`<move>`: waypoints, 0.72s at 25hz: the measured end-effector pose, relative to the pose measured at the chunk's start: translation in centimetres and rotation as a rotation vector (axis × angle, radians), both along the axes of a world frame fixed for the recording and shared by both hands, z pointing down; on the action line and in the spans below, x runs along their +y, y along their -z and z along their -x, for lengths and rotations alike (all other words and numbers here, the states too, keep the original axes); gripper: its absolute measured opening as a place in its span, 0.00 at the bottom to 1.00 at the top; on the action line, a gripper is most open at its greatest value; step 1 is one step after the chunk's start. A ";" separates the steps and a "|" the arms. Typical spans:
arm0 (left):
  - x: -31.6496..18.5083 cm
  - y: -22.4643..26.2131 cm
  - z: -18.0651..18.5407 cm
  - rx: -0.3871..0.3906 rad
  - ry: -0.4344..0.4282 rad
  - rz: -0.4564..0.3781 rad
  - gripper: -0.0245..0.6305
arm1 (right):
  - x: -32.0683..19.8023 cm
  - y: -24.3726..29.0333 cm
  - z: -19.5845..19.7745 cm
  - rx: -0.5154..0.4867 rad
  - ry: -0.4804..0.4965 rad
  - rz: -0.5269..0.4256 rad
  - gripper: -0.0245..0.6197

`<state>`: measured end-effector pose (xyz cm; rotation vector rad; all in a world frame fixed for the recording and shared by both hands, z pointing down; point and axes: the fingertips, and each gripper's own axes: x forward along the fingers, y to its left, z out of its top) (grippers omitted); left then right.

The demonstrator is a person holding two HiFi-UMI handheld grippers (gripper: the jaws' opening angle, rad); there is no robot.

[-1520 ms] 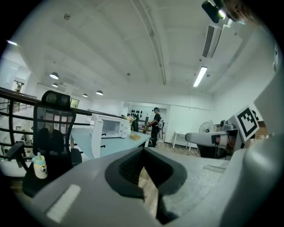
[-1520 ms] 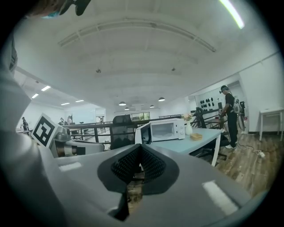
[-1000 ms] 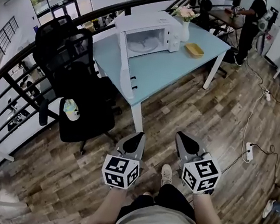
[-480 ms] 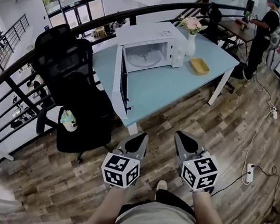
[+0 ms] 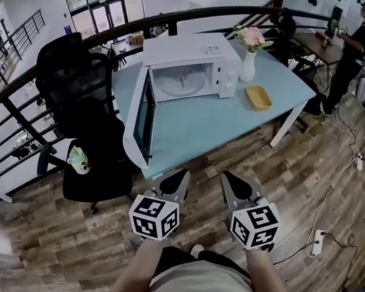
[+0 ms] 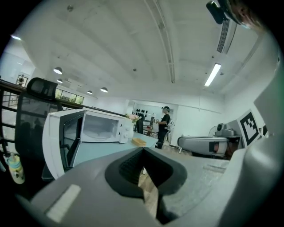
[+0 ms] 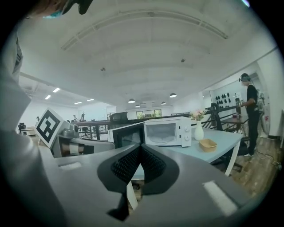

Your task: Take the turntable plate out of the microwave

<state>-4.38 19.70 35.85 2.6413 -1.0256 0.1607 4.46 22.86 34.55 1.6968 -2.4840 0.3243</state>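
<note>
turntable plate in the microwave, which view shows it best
The head view: it looks down into the open microwave, so the turntable plate shows as a round disc on its floor. The right gripper view gives only an edge-on sliver; in the left gripper view it can hardly be made out.

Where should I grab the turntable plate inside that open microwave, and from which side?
I'd pinch the near rim of the turntable plate, coming in level through the open front of the microwave. It lies flat on the cavity floor, walled at both sides and behind; the door stands swung aside to the left.
</note>
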 end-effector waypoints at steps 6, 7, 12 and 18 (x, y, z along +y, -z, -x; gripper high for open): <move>-1.9 -0.6 -3.3 0.009 -0.017 0.030 0.04 | -1.7 -1.0 -1.8 -0.010 0.009 0.030 0.06; -2.2 -0.6 -3.8 0.011 -0.024 0.035 0.04 | -1.9 -1.3 -2.1 -0.016 0.011 0.035 0.06; -3.9 -0.3 -5.1 0.020 -0.040 0.030 0.04 | -3.5 -2.1 -3.1 -0.041 0.024 0.059 0.06; -8.2 -1.1 -5.4 0.017 -0.027 0.054 0.04 | -7.4 -2.2 -4.1 -0.050 0.017 0.060 0.06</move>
